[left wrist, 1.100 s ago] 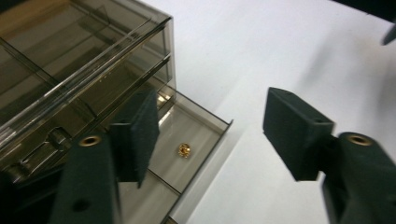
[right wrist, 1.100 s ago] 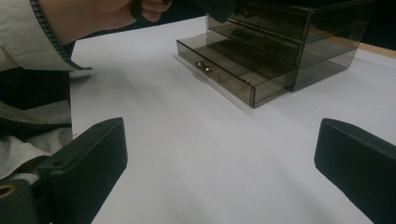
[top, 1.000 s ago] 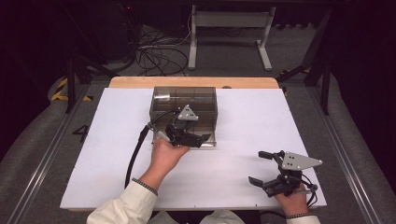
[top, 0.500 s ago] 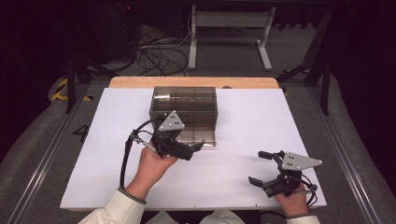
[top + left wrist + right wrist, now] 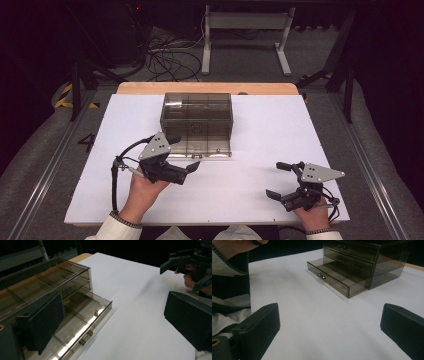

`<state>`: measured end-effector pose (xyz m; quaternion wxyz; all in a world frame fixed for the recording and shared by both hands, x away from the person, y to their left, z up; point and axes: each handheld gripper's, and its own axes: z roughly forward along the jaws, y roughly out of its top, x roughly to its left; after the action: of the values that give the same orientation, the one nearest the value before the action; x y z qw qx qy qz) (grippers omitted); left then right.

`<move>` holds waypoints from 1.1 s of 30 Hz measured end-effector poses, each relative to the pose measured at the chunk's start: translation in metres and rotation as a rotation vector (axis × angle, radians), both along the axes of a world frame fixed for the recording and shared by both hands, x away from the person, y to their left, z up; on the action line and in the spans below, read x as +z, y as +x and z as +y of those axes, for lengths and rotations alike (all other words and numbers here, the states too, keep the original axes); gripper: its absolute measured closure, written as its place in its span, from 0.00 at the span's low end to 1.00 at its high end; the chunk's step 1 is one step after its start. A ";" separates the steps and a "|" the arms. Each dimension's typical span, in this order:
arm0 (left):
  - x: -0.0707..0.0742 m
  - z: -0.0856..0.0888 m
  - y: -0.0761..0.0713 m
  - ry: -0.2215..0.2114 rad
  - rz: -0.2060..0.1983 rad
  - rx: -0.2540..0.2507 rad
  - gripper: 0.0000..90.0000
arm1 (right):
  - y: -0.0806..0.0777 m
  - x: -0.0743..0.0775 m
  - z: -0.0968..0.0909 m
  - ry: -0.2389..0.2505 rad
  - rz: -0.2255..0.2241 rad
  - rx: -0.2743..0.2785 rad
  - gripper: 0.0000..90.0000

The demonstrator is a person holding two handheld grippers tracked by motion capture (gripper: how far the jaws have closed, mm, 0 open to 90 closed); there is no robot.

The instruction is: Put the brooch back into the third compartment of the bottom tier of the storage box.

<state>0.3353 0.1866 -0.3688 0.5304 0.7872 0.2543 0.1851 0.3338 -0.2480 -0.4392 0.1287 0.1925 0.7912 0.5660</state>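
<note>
- Drawer organiser (image 5: pixel 197 120) of smoky clear plastic, set toward the far middle of the white surface (image 5: pixel 260 185); bottom drawer (image 5: pixel 85 322) pulled out toward the person, handle (image 5: pixel 85 337) at its front.
- Small brass-coloured piece (image 5: pixel 96 312) lying inside that open drawer, likely just dropped in.
- Left gripper (image 5: pixel 187 169) just beside the drawer front, fingers (image 5: pixel 45 322) having just been opening, now spread with nothing between.
- Right gripper (image 5: pixel 276 181) resting well apart, near the right front edge, fingers released, empty, seemingly waiting.

That tiny brass-coloured bit (image 5: pixel 96 312) in the open bottom drawer (image 5: pixel 86 322) is too small to identify. In the left gripper view, the organizer's (image 5: pixel 45 277) far end runs off frame, and a jaw hides part of the drawer.
</note>
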 end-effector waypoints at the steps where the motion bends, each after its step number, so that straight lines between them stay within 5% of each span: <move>1: -0.002 0.004 -0.001 0.004 -0.008 0.003 0.04 | 0.000 0.000 0.000 0.000 0.000 0.000 0.04; 23: -0.065 0.078 -0.030 -0.091 -0.012 0.101 0.03 | -0.001 0.000 0.000 0.006 -0.001 0.002 0.04; 30: -0.083 0.097 -0.039 -0.069 -0.001 0.140 0.02 | -0.001 0.000 0.000 0.008 -0.002 0.000 0.04; 33: -0.088 0.101 -0.042 -0.020 -0.010 0.149 0.02 | -0.001 -0.001 0.000 0.006 -0.002 0.001 0.04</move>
<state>0.2933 0.2881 -0.4571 0.5240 0.7599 0.3116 0.2254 0.3328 -0.2484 -0.4401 0.1287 0.1921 0.7895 0.5685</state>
